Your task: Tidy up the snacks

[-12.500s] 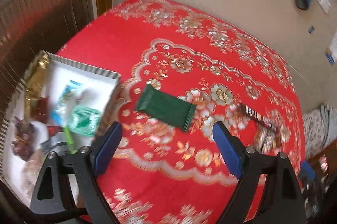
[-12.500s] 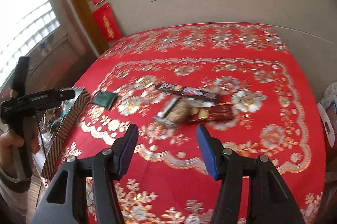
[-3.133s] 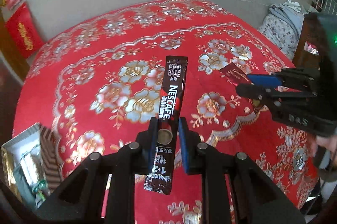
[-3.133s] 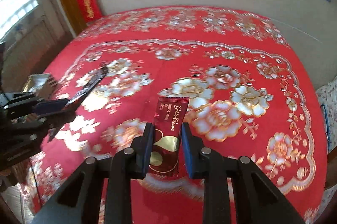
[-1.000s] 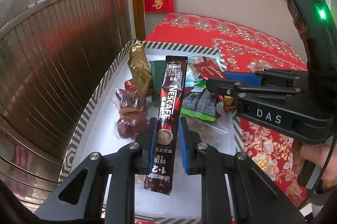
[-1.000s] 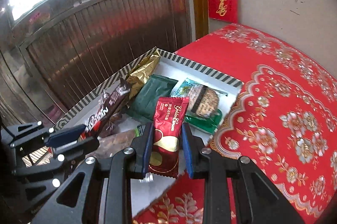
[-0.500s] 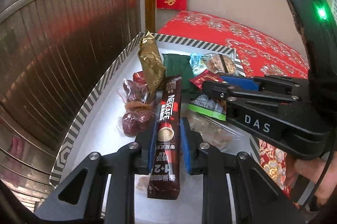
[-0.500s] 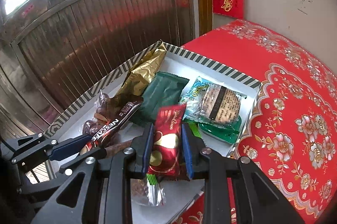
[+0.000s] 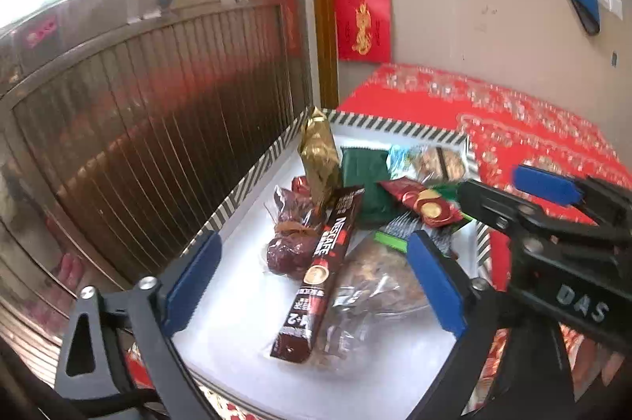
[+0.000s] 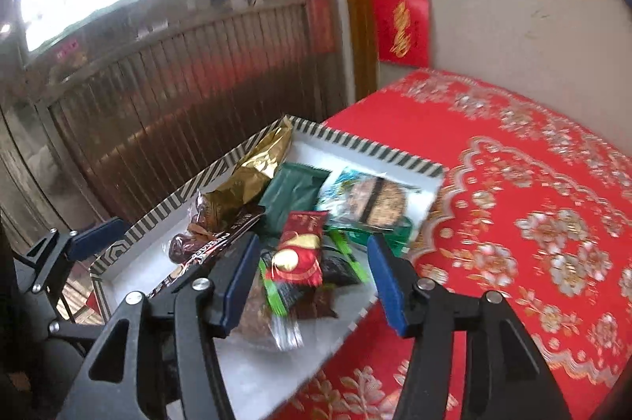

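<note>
both grippers' jaws just opened, coffee stick (image 9: 322, 264) and red packet (image 10: 300, 248) now loose in tray (image 9: 252, 179)

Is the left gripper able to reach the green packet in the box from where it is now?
Probably not directly. The left gripper is open, but the coffee stick and gold bag lie before the green packet in the box.

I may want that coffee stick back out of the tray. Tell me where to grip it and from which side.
Grip the Nescafe stick across its narrow width near the lower end, coming from above and the tray's near edge. It lies flat and long; its upper end is crowded by the dates and gold packet.
</note>
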The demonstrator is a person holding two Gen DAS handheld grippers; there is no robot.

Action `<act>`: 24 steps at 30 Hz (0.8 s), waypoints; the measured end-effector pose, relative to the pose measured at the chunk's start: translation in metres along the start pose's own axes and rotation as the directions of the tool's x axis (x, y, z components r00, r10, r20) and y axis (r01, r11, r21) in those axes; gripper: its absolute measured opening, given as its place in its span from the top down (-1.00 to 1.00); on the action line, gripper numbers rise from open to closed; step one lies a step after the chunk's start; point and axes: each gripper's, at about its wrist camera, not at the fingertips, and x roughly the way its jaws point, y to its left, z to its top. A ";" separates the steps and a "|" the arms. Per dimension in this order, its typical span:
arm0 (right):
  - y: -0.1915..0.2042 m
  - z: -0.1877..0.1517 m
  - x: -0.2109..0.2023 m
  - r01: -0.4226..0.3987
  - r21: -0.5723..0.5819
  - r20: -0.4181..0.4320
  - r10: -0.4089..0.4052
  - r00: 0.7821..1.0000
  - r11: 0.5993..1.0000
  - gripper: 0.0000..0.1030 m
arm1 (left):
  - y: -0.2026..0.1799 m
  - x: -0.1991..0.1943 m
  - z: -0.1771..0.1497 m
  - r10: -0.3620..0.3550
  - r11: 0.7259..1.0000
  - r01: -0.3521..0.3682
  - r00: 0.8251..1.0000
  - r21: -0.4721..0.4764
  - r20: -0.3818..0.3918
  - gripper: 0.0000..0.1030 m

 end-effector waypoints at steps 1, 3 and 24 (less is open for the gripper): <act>-0.002 -0.002 -0.010 0.024 0.003 0.024 -0.024 0.999 1.000 -0.27 | -0.001 -0.004 0.000 -0.002 1.000 0.002 1.000 -0.010 0.011 -0.89; -0.002 -0.006 -0.024 0.081 0.001 0.057 -0.081 0.995 0.997 -0.38 | -0.006 -0.011 -0.001 0.003 1.000 -0.002 1.000 -0.017 0.029 -0.92; -0.027 -0.033 -0.086 0.152 0.095 0.167 -0.166 0.972 0.984 -0.57 | -0.041 -0.047 -0.009 0.044 0.999 -0.043 0.994 -0.009 0.099 -1.00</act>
